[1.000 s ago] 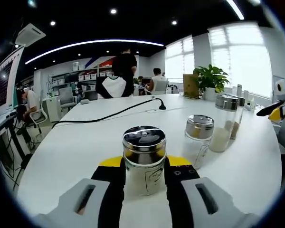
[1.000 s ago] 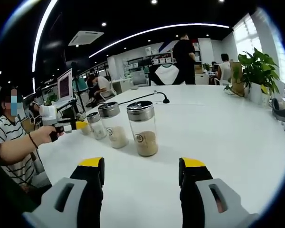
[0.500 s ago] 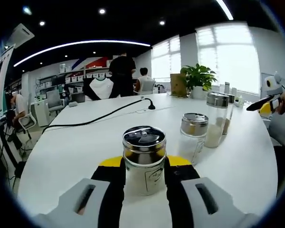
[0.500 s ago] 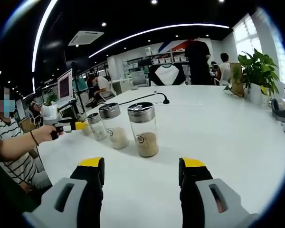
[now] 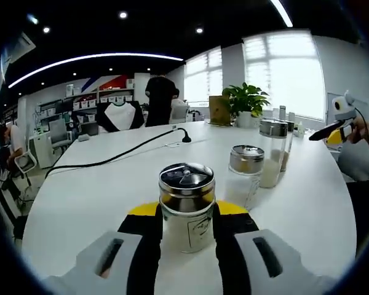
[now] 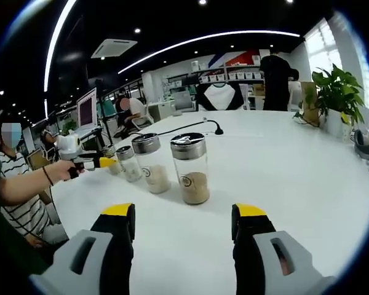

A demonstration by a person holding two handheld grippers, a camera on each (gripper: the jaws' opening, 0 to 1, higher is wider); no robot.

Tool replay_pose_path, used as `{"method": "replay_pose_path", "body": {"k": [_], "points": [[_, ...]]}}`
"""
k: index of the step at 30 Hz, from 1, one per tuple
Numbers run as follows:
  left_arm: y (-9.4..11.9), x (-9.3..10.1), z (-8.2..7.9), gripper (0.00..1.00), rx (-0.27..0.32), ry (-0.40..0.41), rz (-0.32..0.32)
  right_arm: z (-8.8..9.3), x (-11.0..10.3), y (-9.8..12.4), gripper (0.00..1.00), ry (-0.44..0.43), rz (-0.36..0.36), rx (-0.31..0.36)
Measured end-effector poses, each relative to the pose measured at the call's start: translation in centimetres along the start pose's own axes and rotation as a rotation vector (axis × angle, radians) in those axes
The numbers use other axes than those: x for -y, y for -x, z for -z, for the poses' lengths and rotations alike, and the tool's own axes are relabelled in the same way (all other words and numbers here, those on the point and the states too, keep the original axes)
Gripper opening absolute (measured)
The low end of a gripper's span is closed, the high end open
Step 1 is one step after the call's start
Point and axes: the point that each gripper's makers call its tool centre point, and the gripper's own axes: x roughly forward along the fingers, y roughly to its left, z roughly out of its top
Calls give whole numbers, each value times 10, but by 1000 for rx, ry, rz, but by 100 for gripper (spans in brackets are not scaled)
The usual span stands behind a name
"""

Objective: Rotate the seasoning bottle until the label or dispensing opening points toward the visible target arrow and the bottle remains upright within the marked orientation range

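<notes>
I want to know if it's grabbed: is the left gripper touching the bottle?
Touching. In the left gripper view, the left gripper presses both sides of the seasoning bottle, no gap.

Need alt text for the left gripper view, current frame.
The left gripper holds a short seasoning bottle with a metal lid upright between its jaws on a white table. Behind it to the right stand three more metal-lidded jars, with a black cable and a potted plant farther back.
</notes>
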Motion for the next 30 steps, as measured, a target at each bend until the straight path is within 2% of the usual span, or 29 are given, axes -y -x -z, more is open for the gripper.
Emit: {"method": "replay_pose_path", "body": {"k": [8,16,19,21,23,25,30], "points": [[-1,2,0,33,7,-5,52,3,-1,0,64,-7,-2,-5],[-1,4,-1,34,10,6,67,4,-3,1,64,-9,-6,-4],[-1,5,-1,34,13,-7,46,5,-2,1,64,-10,-4,-7],[0,2,-10,46,76,5,14,6,-2,1,64,-13,-4,-8],[2,1,-11,62,86,9,-5,6,-2,0,64,-15,-5,-11],[4,3,-6,62,47,-11,-19,6,-2,0,64,-10,-6,-11],[10,16,-6,62,46,-39,-12,5,-2,-1,65,-9,-5,-12]]}}
